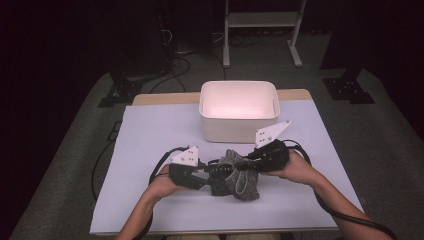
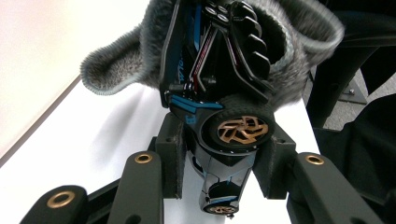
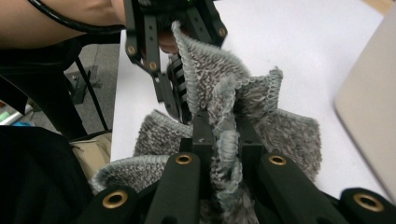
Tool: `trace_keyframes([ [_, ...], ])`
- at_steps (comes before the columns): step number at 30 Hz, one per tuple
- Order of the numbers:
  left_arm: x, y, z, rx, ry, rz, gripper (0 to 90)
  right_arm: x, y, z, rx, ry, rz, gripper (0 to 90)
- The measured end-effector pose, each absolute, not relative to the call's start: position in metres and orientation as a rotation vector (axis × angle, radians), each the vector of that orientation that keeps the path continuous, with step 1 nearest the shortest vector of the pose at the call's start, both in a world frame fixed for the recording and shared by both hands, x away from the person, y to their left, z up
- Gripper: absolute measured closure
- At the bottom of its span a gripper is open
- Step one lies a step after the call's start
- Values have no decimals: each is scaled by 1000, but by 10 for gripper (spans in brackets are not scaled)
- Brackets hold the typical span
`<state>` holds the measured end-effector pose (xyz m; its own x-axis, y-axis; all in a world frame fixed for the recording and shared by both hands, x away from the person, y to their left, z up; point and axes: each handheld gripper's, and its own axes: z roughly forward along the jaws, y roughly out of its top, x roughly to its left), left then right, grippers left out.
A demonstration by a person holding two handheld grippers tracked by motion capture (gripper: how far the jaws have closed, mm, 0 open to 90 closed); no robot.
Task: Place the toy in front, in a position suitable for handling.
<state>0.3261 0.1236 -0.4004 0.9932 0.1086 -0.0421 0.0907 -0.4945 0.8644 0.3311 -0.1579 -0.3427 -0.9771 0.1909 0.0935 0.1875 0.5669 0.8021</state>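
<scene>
Here a black toy car [image 2: 219,116] with blue trim and a gold-spoked wheel is clamped between the pads of the left tongs [image 2: 219,154], its far end pushed into a grey fuzzy cloth [image 2: 154,51] that wraps around it. In the right gripper view, the right tongs [image 3: 226,140] are clenched on a fold of that same cloth [image 3: 219,93], the knit edge bunched up between the jaws. In the high view the cloth [image 1: 240,177] hangs between the two tongs, its lower part on the white-covered bench [image 1: 150,145] near the person's edge, with the left tongs [image 1: 212,172] and right tongs [image 1: 245,162] meeting at it. Behind them, toward the far side of the bench, stands a white rectangular bin [image 1: 239,127].
</scene>
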Motion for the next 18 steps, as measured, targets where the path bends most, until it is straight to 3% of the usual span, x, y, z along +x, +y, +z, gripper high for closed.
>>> trace_keyframes([
  [5, 327, 123, -400, 2093, 137, 26, 596, 332, -162, -347, 358, 2766, 1454, 817],
  [11, 327, 119, -400, 2086, 127, 23, 596, 328, -148, -323, 268, 2740, 1465, 817],
  [18, 328, 120, -401, 2087, 136, 17, 595, 327, -143, -329, 261, 2777, 1411, 817],
])
